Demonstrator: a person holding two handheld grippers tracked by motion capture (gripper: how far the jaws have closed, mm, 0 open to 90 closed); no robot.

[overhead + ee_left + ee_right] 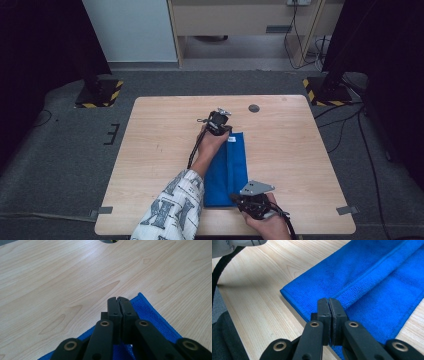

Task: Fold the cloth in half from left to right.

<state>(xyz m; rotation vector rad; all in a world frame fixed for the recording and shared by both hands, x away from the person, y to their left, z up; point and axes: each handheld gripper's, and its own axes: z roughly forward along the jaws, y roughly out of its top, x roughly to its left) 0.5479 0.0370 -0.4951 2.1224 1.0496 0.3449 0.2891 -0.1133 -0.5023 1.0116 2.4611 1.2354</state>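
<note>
The blue towel [227, 170] lies folded mid-frame; left gripper [218, 123] and right gripper [252, 200] pinch its ends, jaws closed; more folding seems left.

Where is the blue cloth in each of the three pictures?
High view: the cloth lies at mid-table, running from the left gripper toward the right gripper.
Left gripper view: its corner sits bottom centre-right, behind the shut jaws.
Right gripper view: it fills the centre and upper right.
Shared landmark: the pale wooden table.

Blue folded microfibre towel [227, 170], flat lengthwise on the table's near middle, apparently with a white tag.
</note>
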